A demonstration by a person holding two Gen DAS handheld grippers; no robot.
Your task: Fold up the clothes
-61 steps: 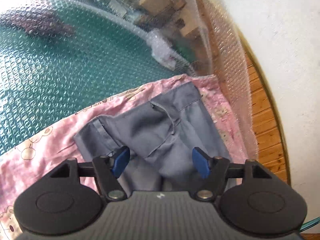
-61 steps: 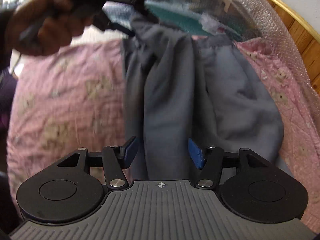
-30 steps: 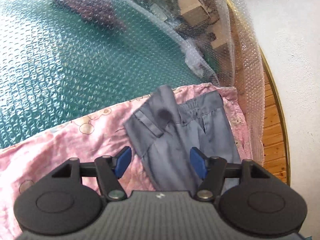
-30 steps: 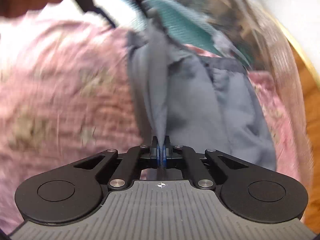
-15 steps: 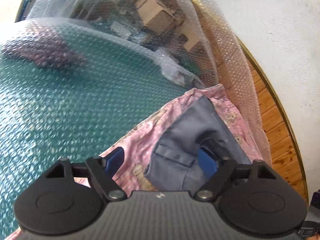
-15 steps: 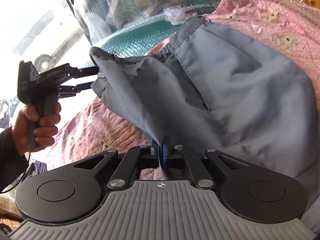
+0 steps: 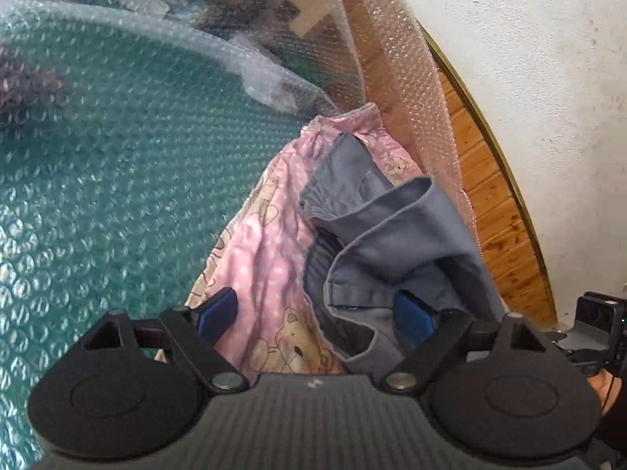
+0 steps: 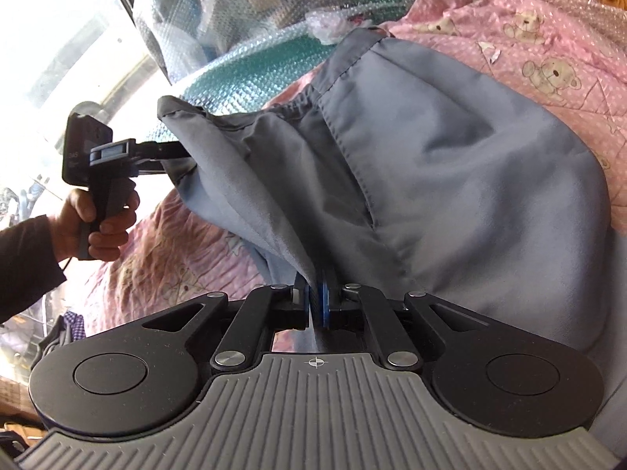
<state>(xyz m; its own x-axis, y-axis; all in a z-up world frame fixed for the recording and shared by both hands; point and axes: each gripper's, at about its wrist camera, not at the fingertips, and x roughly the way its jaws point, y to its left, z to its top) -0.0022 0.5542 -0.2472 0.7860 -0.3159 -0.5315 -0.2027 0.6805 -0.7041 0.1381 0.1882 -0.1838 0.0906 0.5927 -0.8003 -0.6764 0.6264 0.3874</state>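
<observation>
Grey trousers (image 8: 450, 164) lie on a pink bear-print quilt (image 8: 540, 58). The right gripper (image 8: 318, 305) has its jaws clamped on the fabric; the left gripper (image 7: 313, 313) has jaws wide apart around the waistband.

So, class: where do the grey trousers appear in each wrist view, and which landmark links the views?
Left wrist: grey trousers, right of centre, bunched, one fold over the right finger.
Right wrist: grey trousers, centre and right, filling the picture.
Shared landmark: pink bear quilt beneath them.
</observation>
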